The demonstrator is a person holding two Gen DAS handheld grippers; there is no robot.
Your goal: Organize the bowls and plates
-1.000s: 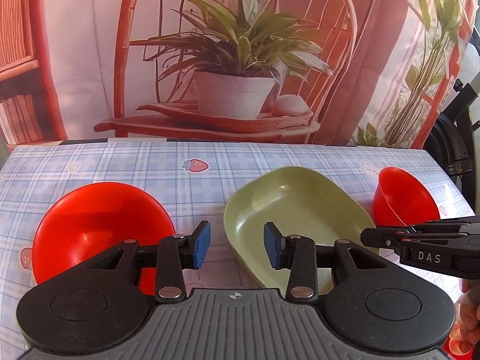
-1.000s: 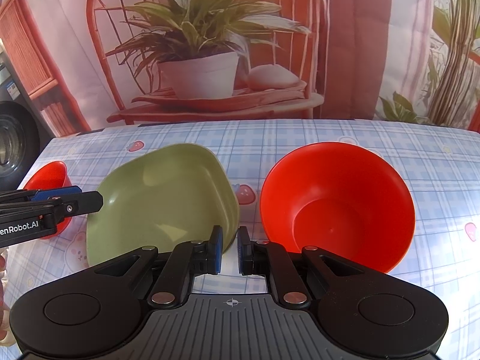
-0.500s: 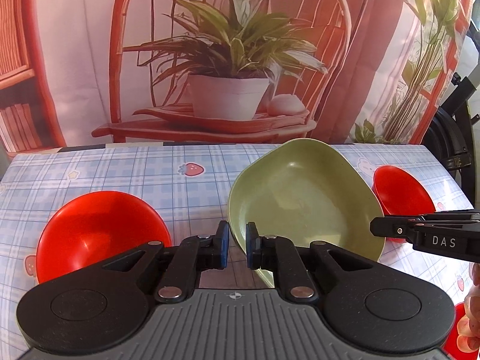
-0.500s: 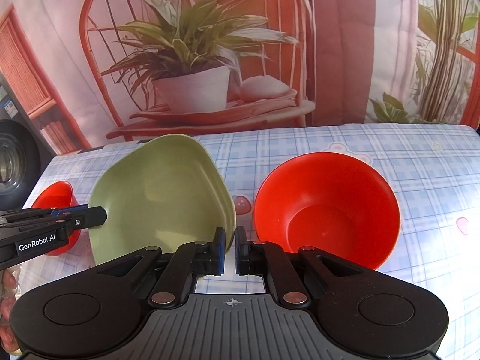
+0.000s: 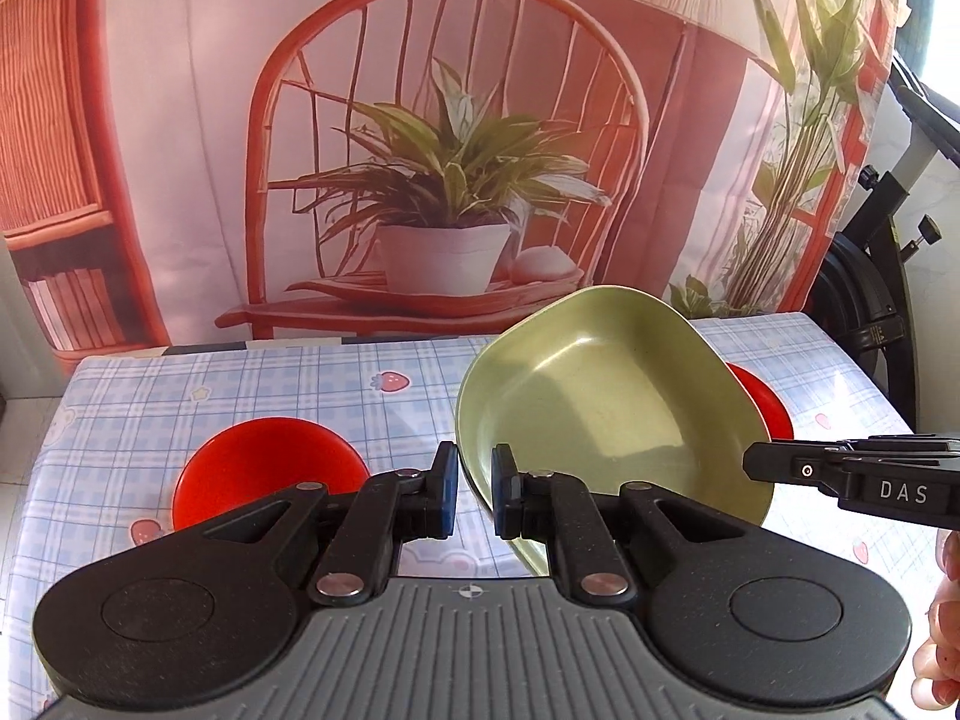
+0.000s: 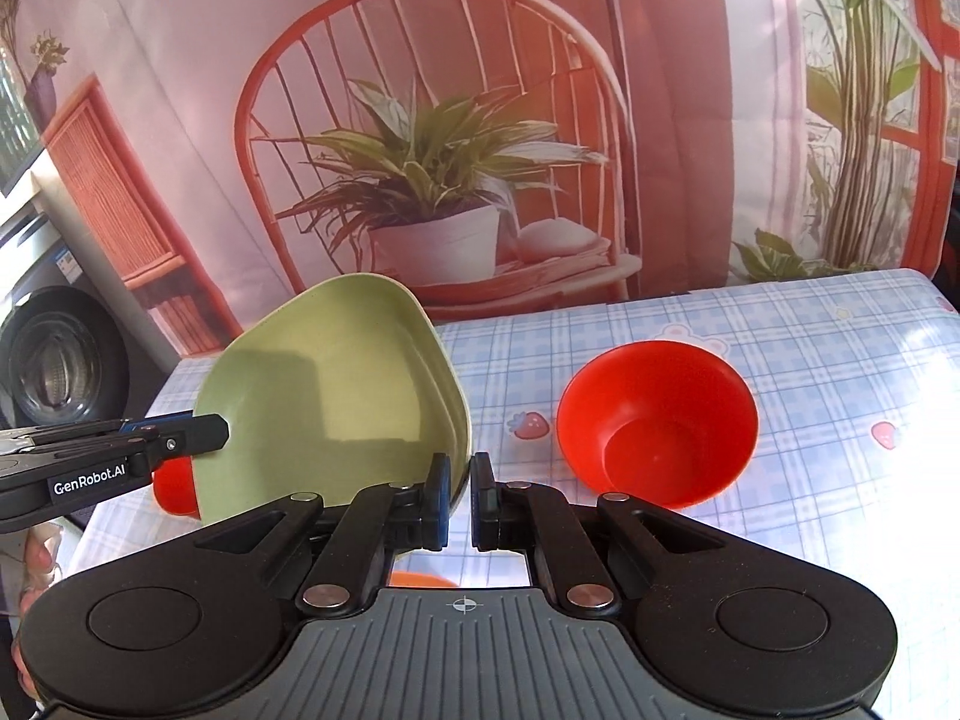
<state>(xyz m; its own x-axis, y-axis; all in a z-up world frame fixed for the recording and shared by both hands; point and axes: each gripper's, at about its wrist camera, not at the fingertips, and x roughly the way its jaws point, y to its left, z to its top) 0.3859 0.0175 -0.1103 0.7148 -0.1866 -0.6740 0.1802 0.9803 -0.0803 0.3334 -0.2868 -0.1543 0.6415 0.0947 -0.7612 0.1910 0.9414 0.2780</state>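
A green plate (image 5: 600,408) (image 6: 324,396) hangs tilted above the checked tablecloth (image 5: 240,384), held at both sides. My left gripper (image 5: 474,492) is shut on its left rim; the right wrist view shows this gripper's tip (image 6: 204,432) at the plate's far edge. My right gripper (image 6: 459,498) is shut on the right rim, and it shows in the left wrist view (image 5: 774,468) too. One red bowl (image 5: 270,468) sits on the table left of the plate. Another red bowl (image 6: 660,420) sits to the plate's right. The lifted plate partly hides each bowl from the opposite camera.
A printed backdrop of a chair and potted plant (image 5: 444,222) hangs behind the table's far edge. An exercise bike (image 5: 870,276) stands off the right end, a washing machine (image 6: 48,360) off the left end. A person's fingers (image 5: 942,660) show at the lower right.
The left jaws went from open to shut on the plate's rim. Both grippers then rose, and the plate came off the table and tilted up.
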